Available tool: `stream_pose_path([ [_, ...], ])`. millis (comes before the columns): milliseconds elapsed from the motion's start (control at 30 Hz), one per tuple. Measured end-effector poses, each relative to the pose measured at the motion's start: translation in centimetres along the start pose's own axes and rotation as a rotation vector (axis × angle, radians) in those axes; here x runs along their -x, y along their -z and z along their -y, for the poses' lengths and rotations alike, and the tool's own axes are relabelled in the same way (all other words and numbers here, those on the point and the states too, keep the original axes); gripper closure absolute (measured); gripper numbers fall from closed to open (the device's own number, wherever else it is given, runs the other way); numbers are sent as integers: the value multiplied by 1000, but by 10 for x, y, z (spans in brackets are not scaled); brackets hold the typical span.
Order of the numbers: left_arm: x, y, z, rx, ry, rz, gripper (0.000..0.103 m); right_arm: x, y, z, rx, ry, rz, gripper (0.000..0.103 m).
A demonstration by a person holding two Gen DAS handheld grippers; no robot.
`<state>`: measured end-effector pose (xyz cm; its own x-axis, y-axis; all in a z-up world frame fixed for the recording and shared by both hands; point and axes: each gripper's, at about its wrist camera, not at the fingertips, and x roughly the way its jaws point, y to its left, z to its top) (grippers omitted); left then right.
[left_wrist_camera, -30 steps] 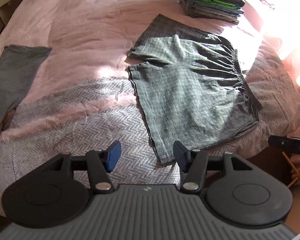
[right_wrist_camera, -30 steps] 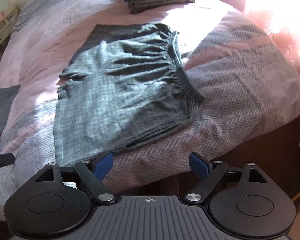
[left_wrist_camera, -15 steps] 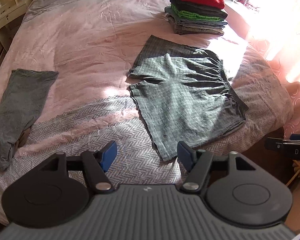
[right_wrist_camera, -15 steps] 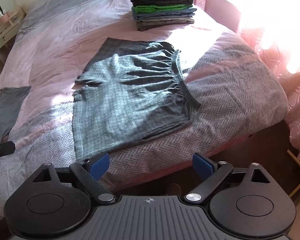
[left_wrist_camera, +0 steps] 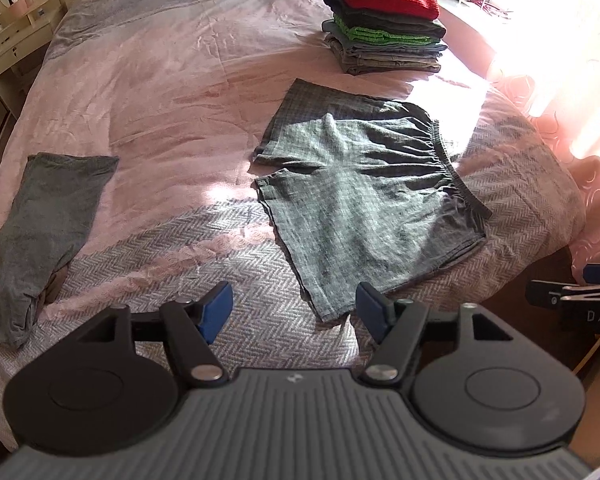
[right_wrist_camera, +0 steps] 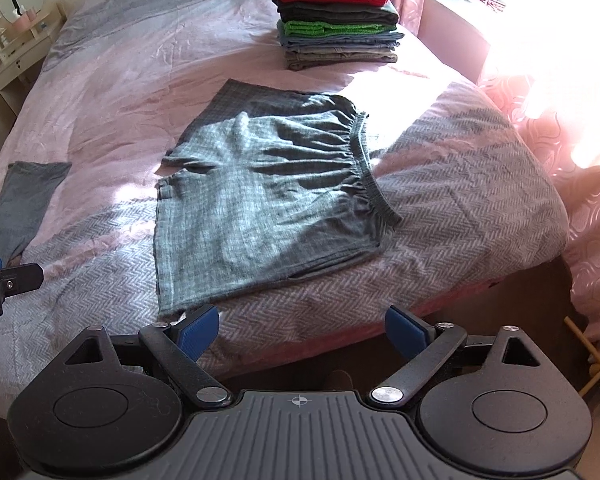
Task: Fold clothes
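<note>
A pair of grey checked shorts (left_wrist_camera: 364, 196) lies spread flat near the foot of the bed (left_wrist_camera: 160, 92), waistband toward the sunlit window side and leg openings toward the middle of the mattress, the near leg hem close to the mattress edge. That flat, open layout suits a first fold: both long edges are free and nothing rests on the fabric. The left gripper (left_wrist_camera: 294, 312) hangs above the near hem with its jaws set wide and nothing between the blue pads. The right gripper (right_wrist_camera: 302, 330) hangs over the bed's edge, its jaws wider apart and likewise empty; neither tool touches cloth. Judging by this, the shorts have been laid out and smoothed, and folding proper has not yet begun. At the far side of the bed a neat stack of folded clothes (right_wrist_camera: 336, 16), topped by a red piece, sits well apart from the shorts, probably where the finished item will go. Another grey garment (left_wrist_camera: 40, 236) lies crumpled along the bed's other side, well clear of the working area, likely waiting its turn.
</note>
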<state>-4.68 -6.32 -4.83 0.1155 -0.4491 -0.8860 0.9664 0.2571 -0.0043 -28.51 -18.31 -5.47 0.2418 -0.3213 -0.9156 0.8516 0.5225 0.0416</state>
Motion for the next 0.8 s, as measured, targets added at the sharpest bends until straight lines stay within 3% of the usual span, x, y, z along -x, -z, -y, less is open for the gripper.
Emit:
stream_pose_path([
  [233,-9,15,5,-18,8,-46,39,-5,14,4,-21,17,-57,10],
  [800,-8,17,2,-41,20,-38,38,0,12,-5,-16,26,-32,10],
])
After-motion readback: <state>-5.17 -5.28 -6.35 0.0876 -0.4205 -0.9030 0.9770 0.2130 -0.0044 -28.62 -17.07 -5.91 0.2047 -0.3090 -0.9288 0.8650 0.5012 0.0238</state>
